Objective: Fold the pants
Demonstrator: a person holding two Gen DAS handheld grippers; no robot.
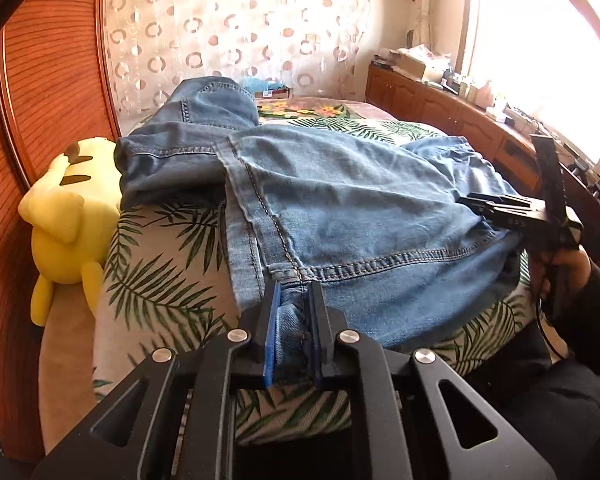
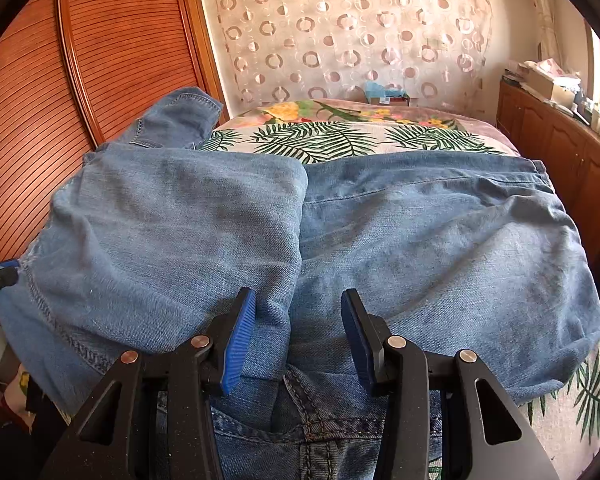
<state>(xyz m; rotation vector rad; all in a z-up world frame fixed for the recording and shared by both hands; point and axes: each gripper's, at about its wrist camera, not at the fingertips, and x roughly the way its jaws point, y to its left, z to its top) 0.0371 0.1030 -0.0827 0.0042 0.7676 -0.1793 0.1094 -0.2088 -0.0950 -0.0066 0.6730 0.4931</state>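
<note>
Pants waistband cut off by bottom edge

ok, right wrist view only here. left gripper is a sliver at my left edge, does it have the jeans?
Observer: Yes. The left gripper is shut on the jeans, pinching a stitched hem corner at the near edge.
Operator: What's past the bed on that side?
Observer: A yellow plush toy sits beside the bed, by the wooden wardrobe doors.
Operator: And my right gripper from outside?
Observer: Its fingers sit low on the denim, and a hand in a dark sleeve holds it.
</note>
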